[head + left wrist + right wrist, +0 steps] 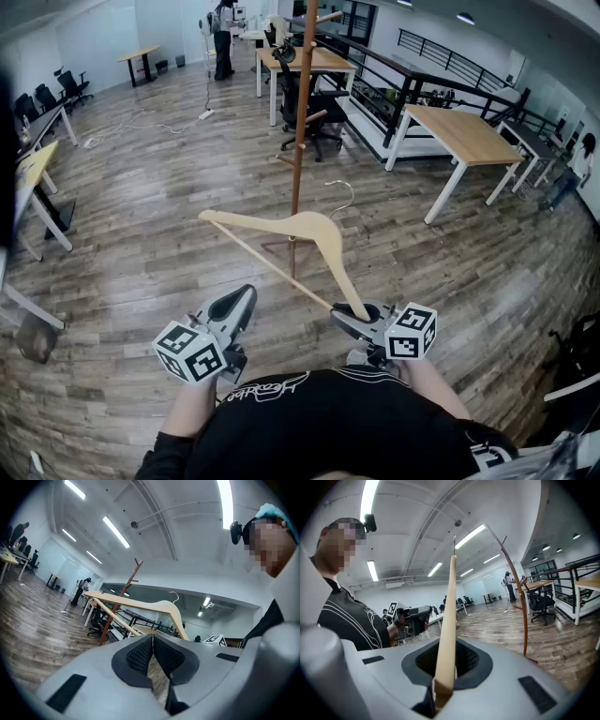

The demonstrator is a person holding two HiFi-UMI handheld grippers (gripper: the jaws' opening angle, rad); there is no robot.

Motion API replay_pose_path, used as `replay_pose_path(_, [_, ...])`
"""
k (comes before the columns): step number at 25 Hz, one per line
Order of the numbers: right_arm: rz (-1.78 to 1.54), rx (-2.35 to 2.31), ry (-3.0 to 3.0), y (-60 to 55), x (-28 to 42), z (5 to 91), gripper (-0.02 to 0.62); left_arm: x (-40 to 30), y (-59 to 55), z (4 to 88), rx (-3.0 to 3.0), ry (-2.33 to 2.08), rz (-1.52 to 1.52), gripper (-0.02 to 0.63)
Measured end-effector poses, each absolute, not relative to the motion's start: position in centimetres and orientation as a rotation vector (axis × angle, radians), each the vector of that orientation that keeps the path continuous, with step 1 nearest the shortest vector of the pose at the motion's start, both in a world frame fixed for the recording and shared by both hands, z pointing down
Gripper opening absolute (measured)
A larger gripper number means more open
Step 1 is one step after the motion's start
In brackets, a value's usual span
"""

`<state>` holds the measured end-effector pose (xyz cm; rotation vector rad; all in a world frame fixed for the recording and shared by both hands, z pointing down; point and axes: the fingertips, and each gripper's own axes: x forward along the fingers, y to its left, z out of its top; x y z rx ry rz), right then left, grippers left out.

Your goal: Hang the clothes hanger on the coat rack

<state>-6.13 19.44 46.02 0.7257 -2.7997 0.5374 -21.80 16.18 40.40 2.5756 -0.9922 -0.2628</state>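
The clothes hanger [298,228] was held aloft at 6 o'clock of the coat rack [300,122], its near end pinched by the fingers of the right gripper [362,317], while the fingers of the left gripper [242,302] were pressed together, empty, at 7 o'clock. The carrying step was judged in hand; next, the hanger would have to be raised toward 12 o'clock so its hook [343,195] could be set over a peg [316,117].

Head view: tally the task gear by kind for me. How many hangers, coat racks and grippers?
Hanger: 1
Coat rack: 1
Grippers: 2 (left gripper, right gripper)
Total: 4
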Motion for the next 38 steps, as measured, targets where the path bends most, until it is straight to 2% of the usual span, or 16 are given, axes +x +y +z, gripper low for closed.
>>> replay_pose_path(16, [0.544, 0.736, -2.795, 18.2, -6.1, 46.1, 0.066, -22.1, 15.2, 40.8, 2.567, -0.990, -0.268, 0.009])
replay_pose_path(29, [0.613, 0.748, -2.804, 11.0, -1.3, 47.0, 0.066, -17.0, 8.2, 42.2, 2.495, -0.936, -0.211, 0.009])
replay_pose_path(38, [0.581, 0.702, -2.831, 2.1, 4.6, 47.1, 0.066, -10.5, -1.1, 41.0, 2.528, -0.964, -0.135, 0.009])
